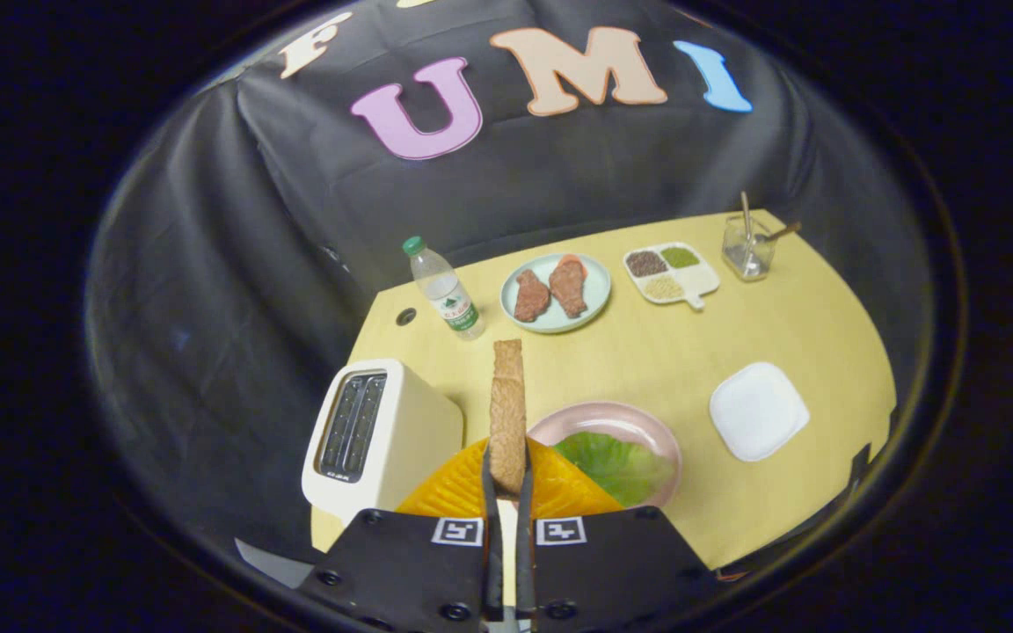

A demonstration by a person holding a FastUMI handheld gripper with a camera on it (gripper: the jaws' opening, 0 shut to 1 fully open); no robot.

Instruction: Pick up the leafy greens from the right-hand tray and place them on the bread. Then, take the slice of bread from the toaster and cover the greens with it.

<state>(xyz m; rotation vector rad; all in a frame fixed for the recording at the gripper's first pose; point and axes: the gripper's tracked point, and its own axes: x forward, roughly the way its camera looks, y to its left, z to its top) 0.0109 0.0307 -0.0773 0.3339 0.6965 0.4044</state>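
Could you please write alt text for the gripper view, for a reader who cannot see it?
The gripper is shut on a slice of bread, held edge-on above a pink plate bearing leafy greens. A toaster stands just left on the yellow table; a white tray lies to the right.

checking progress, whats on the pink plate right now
A green leaf lies on the pink plate. The bread slice clamped between the gripper fingers and an orange thing cover the plate's near-left part, so any bread under the leaf cannot be seen.
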